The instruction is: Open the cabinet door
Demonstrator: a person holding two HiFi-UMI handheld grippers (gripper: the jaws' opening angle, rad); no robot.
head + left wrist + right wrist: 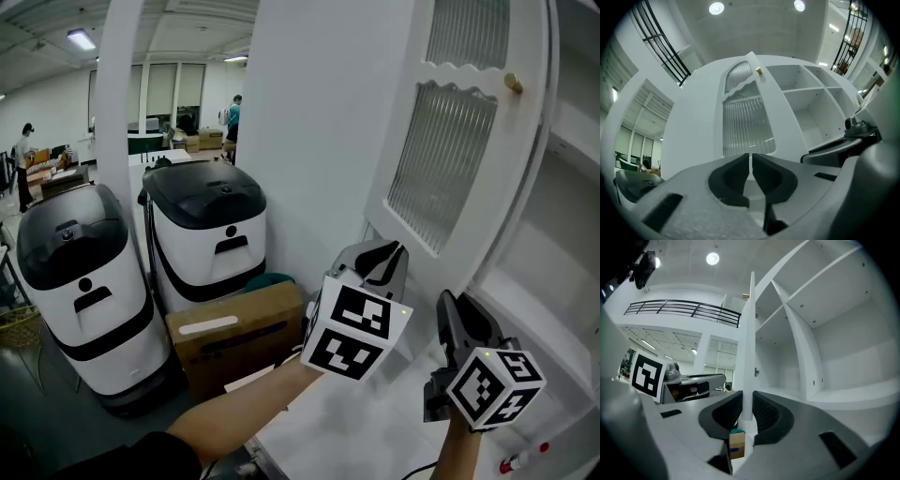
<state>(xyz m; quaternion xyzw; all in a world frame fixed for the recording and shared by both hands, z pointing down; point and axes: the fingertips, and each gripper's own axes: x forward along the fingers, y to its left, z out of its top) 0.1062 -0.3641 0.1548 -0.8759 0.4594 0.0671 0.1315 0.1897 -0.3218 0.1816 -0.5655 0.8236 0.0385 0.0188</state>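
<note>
The white cabinet door (398, 122) with ribbed glass (441, 159) and a brass knob (514, 82) stands swung out from the cabinet. My right gripper (450, 302) is at the door's lower corner. In the right gripper view the door's edge (751, 333) fills the gap between the jaws of the right gripper (746, 401), which is shut on it. My left gripper (392, 251) hangs just left of it, in front of the door's face. In the left gripper view the left gripper (751, 157) points at the glass panel (745, 117), with a thin slit between its jaws and nothing in it.
Bare white shelves (562, 234) lie behind the door on the right. Two white-and-black bins (80, 272) (206, 230) and a cardboard box (239, 333) stand on the floor at the left. A white pillar (117, 94) rises behind them. People stand far back (21, 159).
</note>
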